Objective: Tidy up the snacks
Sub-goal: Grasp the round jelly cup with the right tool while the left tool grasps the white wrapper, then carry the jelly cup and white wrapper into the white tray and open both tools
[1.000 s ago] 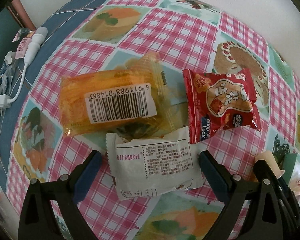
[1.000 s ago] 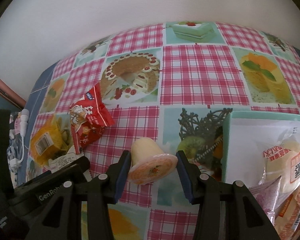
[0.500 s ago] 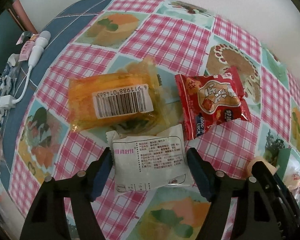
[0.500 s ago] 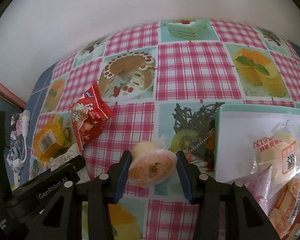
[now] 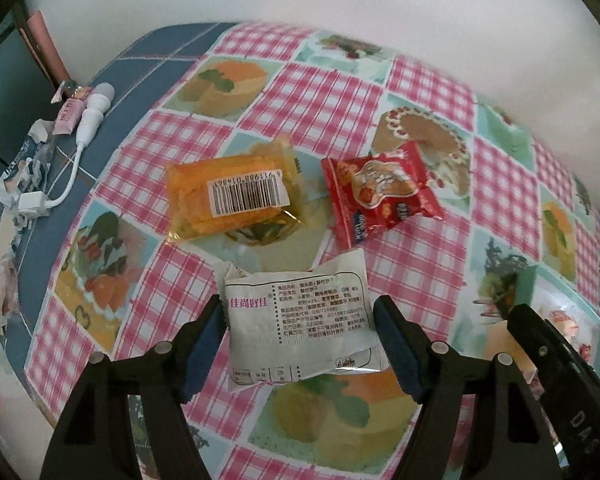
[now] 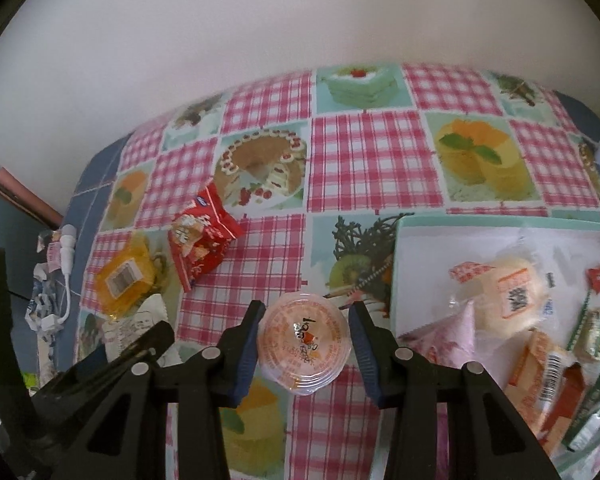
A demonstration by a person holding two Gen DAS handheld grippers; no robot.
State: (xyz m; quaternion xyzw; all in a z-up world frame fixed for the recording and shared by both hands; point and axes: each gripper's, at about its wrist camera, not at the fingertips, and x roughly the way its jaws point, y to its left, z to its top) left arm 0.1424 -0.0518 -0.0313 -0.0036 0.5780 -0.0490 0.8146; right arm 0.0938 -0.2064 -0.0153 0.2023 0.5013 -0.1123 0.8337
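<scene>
Snacks in both claws, bottom centre of each frame.
My left gripper [image 5: 298,334] clamps the white packet [image 5: 300,326]; my right gripper [image 6: 303,338] is closing on the jelly cup [image 6: 303,343].

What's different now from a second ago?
The left gripper closed on the white packet and lifted it. The right gripper, jaws closing a little more, raised the jelly cup and tipped it lid-up towards the camera. The orange packet, red packet and tray stayed put.
</scene>
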